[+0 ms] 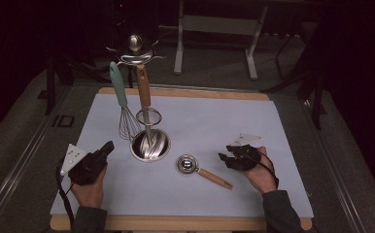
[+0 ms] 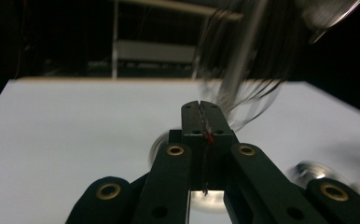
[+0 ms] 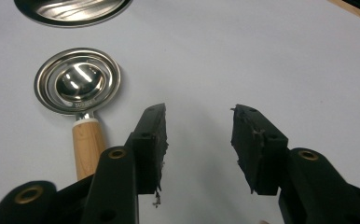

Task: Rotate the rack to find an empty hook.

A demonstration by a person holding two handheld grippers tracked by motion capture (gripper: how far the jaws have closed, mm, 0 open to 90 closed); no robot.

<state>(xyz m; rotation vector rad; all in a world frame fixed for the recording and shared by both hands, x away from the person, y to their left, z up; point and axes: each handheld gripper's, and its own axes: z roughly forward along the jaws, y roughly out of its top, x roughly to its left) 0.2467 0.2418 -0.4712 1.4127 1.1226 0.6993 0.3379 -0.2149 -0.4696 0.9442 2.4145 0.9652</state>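
Two grippers are hovering over the white mat [image 1: 214, 121] — right gripper [image 1: 231, 158] nearer the wooden-handled strainer spoon [image 1: 202, 171], jaws standing apart, nothing between them. Spoon is lying flat just to that gripper's left, bowl toward the steel stand base [image 1: 149, 145], long axis running diagonally toward the near right. Left gripper [image 2: 201, 109] is sitting pinched closed, empty — blurred whisk [image 1: 123, 104] probably hanging just beyond it.
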